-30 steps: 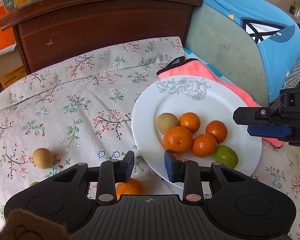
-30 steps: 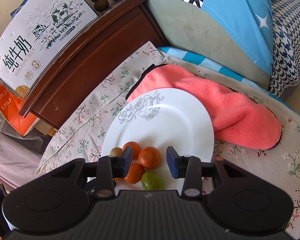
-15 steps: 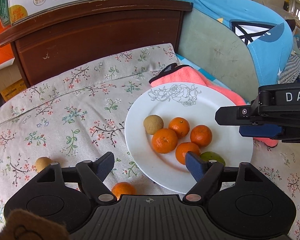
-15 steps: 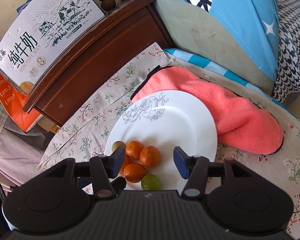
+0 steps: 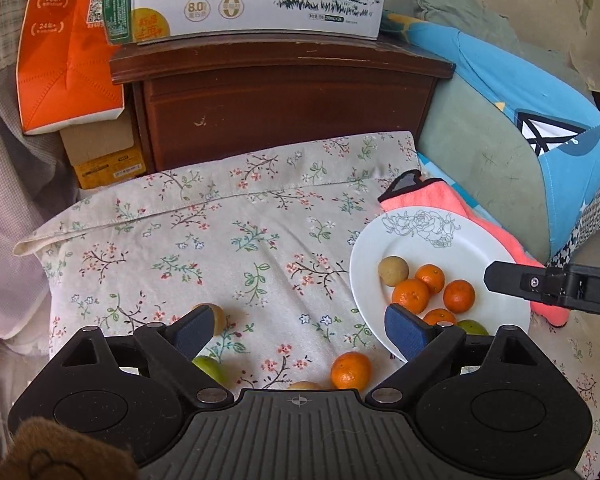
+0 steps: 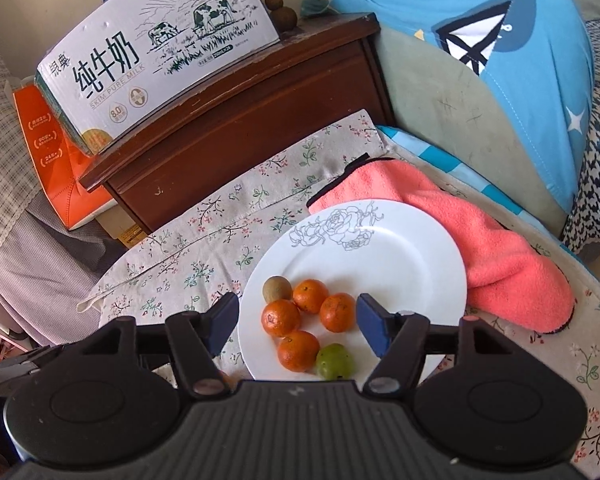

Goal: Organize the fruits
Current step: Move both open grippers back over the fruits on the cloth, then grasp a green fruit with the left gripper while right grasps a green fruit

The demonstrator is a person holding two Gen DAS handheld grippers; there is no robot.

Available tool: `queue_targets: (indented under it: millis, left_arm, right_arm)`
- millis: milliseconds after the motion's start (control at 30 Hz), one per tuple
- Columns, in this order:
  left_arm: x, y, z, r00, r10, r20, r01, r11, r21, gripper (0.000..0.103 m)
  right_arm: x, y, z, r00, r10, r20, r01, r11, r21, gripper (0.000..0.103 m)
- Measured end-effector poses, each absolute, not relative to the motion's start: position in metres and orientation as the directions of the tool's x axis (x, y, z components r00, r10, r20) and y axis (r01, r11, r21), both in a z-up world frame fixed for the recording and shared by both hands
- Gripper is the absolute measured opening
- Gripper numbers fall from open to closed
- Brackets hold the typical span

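Left gripper (image 5: 299, 330) fingers spread wide, holding nothing; right gripper (image 6: 296, 318) likewise, above plate (image 6: 412, 264); loose mandarin (image 5: 351, 370) beside plate's near rim; light, round, soft-skinned; best pinched gently across its middle.

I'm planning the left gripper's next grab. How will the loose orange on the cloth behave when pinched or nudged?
The orange looks round and sits free on the flowered cloth, so a nudge would probably roll it. Its skin seems firm, likely tolerating a gentle pinch. The left gripper is open wide enough to straddle it.
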State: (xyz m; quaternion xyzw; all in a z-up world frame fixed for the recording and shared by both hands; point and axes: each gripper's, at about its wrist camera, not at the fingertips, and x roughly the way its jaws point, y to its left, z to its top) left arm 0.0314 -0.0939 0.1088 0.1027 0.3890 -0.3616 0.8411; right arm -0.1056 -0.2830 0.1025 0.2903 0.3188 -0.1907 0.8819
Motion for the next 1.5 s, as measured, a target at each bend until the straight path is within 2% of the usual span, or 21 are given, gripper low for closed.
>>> queue_targets:
  millis: [133,467,733,900,1167,1300,1467,1500]
  left_arm:
    - [0.046,-0.077,0.111,0.411,-0.531,-0.741,0.67,0.727,-0.149,0.094]
    - [0.075,-0.051,0.104,0.422,-0.456,-0.784,0.636,0.765,-0.102,0.093]
    - [0.078,-0.056,0.082,0.385,-0.415,-0.824,0.663,0.746,-0.066,0.091]
    - [0.084,-0.055,0.07,0.343,-0.418,-0.841,0.644,0.757,-0.114,0.091]
    - [0.089,-0.061,0.057,0.328,-0.399,-0.856,0.637,0.763,-0.111,0.08]
    - [0.091,-0.063,0.05,0.315,-0.392,-0.864,0.632,0.766,-0.117,0.068]
    - [0.082,-0.069,0.047,0.354,-0.377,-0.856,0.661,0.748,-0.056,0.065]
    - [0.08,-0.07,0.047,0.36,-0.377,-0.853,0.667,0.743,-0.047,0.062]
  right_arm:
    - [-0.104,-0.266,0.103,0.729,-0.113,-0.675,0.472,0.797,0.376,0.066]
    - [-0.1,-0.221,0.085,0.714,0.019,-0.7,0.338,0.866,0.369,0.066]
    - [-0.091,-0.198,0.068,0.687,0.068,-0.724,0.272,0.899,0.343,0.055]
    - [-0.082,-0.195,0.058,0.672,0.081,-0.736,0.276,0.895,0.351,0.048]
    - [-0.068,-0.187,0.046,0.646,0.079,-0.759,0.277,0.902,0.33,0.039]
    - [-0.064,-0.185,0.047,0.654,0.062,-0.754,0.278,0.907,0.316,0.035]
    - [-0.06,-0.185,0.041,0.624,0.068,-0.779,0.295,0.902,0.315,0.028]
    - [-0.061,-0.184,0.042,0.624,0.065,-0.779,0.292,0.905,0.309,0.028]
